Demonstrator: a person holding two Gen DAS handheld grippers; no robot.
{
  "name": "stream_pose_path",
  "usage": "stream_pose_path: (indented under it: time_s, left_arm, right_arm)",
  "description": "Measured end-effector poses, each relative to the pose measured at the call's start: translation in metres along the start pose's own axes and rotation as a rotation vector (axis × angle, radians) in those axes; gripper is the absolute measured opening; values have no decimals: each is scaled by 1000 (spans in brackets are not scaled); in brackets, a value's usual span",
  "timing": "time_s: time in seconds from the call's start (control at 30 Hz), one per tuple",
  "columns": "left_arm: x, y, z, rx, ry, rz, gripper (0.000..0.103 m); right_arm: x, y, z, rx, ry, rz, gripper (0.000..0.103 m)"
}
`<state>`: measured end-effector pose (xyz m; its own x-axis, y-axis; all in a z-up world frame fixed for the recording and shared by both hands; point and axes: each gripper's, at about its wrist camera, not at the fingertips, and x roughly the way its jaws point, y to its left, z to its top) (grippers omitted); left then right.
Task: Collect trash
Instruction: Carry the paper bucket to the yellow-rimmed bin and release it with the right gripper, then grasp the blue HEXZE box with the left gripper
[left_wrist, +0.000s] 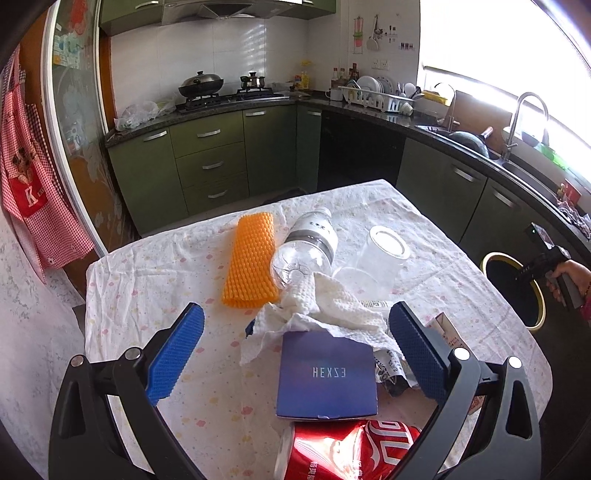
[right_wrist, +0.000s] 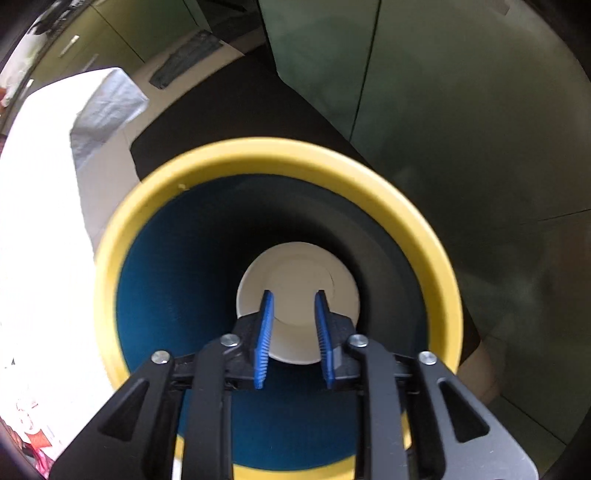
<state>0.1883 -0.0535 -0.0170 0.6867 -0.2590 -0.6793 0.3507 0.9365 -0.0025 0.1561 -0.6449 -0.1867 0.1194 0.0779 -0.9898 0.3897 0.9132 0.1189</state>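
Note:
My left gripper (left_wrist: 295, 325) is open wide above the table, straddling a crumpled white paper towel (left_wrist: 325, 310) and a blue box marked HEXZE (left_wrist: 327, 376). A crushed red can (left_wrist: 351, 450) lies just below the box. An orange spiked sponge (left_wrist: 253, 258), a clear plastic bottle (left_wrist: 306, 247) and clear plastic cups (left_wrist: 380, 258) lie farther back. My right gripper (right_wrist: 294, 295) is shut on a white paper cup (right_wrist: 299, 291) and holds it over the mouth of the yellow-rimmed, blue-lined bin (right_wrist: 155, 192). The bin also shows in the left wrist view (left_wrist: 539, 295).
The table carries a white patterned cloth (left_wrist: 147, 288). A small carton (left_wrist: 447, 332) and a printed wrapper (left_wrist: 391, 365) lie by my left gripper's right finger. Green cabinets (left_wrist: 214, 162) and a dark counter with stove and sink ring the room. The bin stands on the floor beside the table's right edge.

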Motion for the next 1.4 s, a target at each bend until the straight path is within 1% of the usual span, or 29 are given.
stream_pose_path:
  time_s: [0.1, 0.23, 0.3, 0.43, 0.5, 0.6, 0.7, 0.77, 0.8, 0.83, 0.93, 1.0, 1.07, 1.2, 1.4]
  left_arm:
    - [2, -8, -3, 37, 62, -17, 99]
    - [9, -17, -11, 68, 184, -42, 99]
    - [13, -23, -16, 100, 227, -48, 99]
    - [31, -33, -24, 155, 322, -52, 99]
    - [42, -35, -27, 166, 367, -47, 99]
    - [56, -35, -30, 175, 419, -37, 99]
    - [63, -34, -32, 183, 449, -30, 95]
    - [68, -32, -32, 188, 464, -28, 92]
    - [70, -32, -32, 190, 471, -27, 92]
    - [73, -32, -32, 192, 477, -25, 91]
    - [79, -32, -33, 192, 495, -33, 90]
    - [83, -32, -34, 188, 509, -36, 86]
    - [88, -31, -36, 178, 531, -44, 80]
    - [93, -29, -39, 160, 547, -55, 79]
    - [79, -20, -36, 107, 543, -81, 78]
  right_arm:
    - [-11, 3, -11, -19, -34, 39, 25]
    - [-27, 10, -27, -53, -83, 85, 29]
    - [-32, 13, -36, -71, -102, 108, 32]
    - [-38, 27, -46, -115, -122, 143, 32]
    - [-39, 36, -54, -138, -119, 160, 32]
    - [-37, 45, -56, -164, -118, 165, 34]
    - [-38, 52, -55, -179, -123, 171, 35]
    - [-38, 54, -54, -183, -124, 172, 39]
    - [-38, 55, -54, -182, -124, 173, 40]
    - [-41, 54, -63, -182, -126, 174, 40]
    - [-37, 58, -63, -185, -125, 181, 40]
    - [-33, 61, -62, -184, -120, 182, 40]
    - [-32, 60, -65, -181, -114, 184, 40]
    - [-33, 53, -71, -177, -109, 188, 40]
    - [-35, 53, -72, -184, -119, 194, 41]
